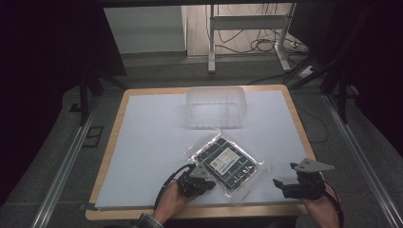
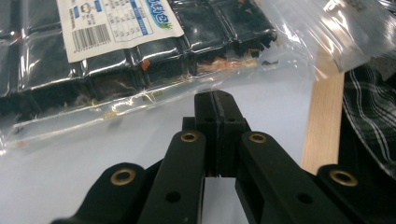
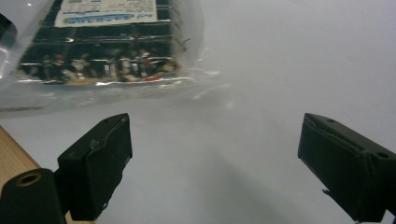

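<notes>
Jaws, left: pressed together with nothing between them, as the left gripper view shows; the left gripper [image 2: 215, 100] rests low over the white worktop [image 2: 70, 163].
Jaws, right: spread wide and empty in the right gripper view, the right gripper [image 3: 212, 154] aimed along the bare worktop surface.
Thing in hand: a clear plastic bag [image 1: 227, 162] holding a dark sheet of small sealed squares with a white printed label [image 1: 224, 158] on top.
Bag from the left jaws: just ahead of the tips and a little to their left; the bag's clear edge seam [image 2: 140, 100] runs across in front of them, near but apart from the tips.
Bag from the right jaws: ahead and off to the left of the left-hand jaw, clearly farther than it lies from the other gripper; open worktop sits straight ahead between the jaws.
Long axis: seen from above, the bag lies at a slant, one end toward the clear tub [image 1: 216, 107] at the far side, the other toward the near wooden edge of the worktop between the two grippers.
Nearer hand: the left hand [image 1: 172, 202], whose gripper [image 1: 195, 183] sits right at the bag's near-left side; the right gripper [image 1: 299, 186] stands off beyond the bag's loose near corner.
Judgement: the left jaws would have to part before they could take the seam; the right jaws, already spread, would need to swing left toward the bag's loose corner.
</notes>
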Demonstrator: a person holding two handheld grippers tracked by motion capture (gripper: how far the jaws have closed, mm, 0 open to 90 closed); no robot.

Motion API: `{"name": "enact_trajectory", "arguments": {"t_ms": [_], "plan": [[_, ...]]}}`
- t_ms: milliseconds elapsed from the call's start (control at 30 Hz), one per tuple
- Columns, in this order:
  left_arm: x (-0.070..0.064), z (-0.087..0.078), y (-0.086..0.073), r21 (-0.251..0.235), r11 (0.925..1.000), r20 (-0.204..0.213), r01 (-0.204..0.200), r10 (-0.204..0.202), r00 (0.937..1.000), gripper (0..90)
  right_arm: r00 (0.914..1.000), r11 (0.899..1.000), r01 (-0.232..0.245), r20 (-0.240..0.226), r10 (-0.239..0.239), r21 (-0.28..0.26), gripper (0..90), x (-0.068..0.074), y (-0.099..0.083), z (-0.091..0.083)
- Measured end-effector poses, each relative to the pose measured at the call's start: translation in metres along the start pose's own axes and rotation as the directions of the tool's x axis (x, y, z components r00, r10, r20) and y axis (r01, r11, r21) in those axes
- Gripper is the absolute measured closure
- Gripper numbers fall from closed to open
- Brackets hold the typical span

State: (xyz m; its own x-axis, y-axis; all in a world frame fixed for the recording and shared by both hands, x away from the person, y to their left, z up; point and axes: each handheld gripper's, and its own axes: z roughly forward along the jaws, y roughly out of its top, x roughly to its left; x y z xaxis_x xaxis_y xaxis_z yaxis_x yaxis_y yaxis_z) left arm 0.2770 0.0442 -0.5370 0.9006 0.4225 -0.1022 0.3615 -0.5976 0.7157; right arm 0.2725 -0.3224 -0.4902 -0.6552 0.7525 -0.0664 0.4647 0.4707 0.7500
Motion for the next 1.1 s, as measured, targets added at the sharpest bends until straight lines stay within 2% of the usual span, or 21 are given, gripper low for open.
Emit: {"name": "enact_trajectory", "arguments": {"t_ms": [200,367,600,767,900,1033,1100], "plan": [[-0.001,0.013,0.011,-0.015,0.9998,-0.002,-0.012,0.012,0.9999,89.9,1.0000,1.000,0.000,-0.005,0.000,0.006,10.2,0.001,0.000,0.001],[-0.004,0.011,0.012,-0.010,0.9998,0.003,-0.016,0.016,0.9999,89.8,1.0000,1.000,-0.005,-0.008,0.005,0.004,10.3,0.000,0.000,0.001],[-0.006,-0.008,0.010,-0.055,0.9984,-0.008,-0.016,0.016,0.9998,87.8,0.9997,1.000,-0.012,-0.019,0.012,0.010,10.6,0.001,0.000,0.002],[-0.004,-0.026,0.002,-0.088,0.9961,-0.028,0.011,-0.014,0.9995,83.5,0.9992,1.000,-0.026,-0.030,0.027,0.008,11.2,0.002,0.000,0.003],[-0.003,-0.042,-0.004,-0.112,0.9936,-0.045,0.016,-0.021,0.9988,81.6,0.9984,0.999,-0.044,-0.035,0.044,0.005,10.9,0.005,0.001,0.004],[0.000,-0.051,-0.008,-0.127,0.9916,-0.060,0.025,-0.033,0.9977,87.0,0.9978,0.998,-0.056,-0.036,0.056,0.003,9.2,0.007,0.001,0.006],[0.003,-0.051,-0.009,-0.126,0.9913,-0.049,0.036,-0.042,0.9979,89.6,0.9981,0.998,-0.055,-0.028,0.055,0.003,8.1,0.008,0.002,0.006]]}}
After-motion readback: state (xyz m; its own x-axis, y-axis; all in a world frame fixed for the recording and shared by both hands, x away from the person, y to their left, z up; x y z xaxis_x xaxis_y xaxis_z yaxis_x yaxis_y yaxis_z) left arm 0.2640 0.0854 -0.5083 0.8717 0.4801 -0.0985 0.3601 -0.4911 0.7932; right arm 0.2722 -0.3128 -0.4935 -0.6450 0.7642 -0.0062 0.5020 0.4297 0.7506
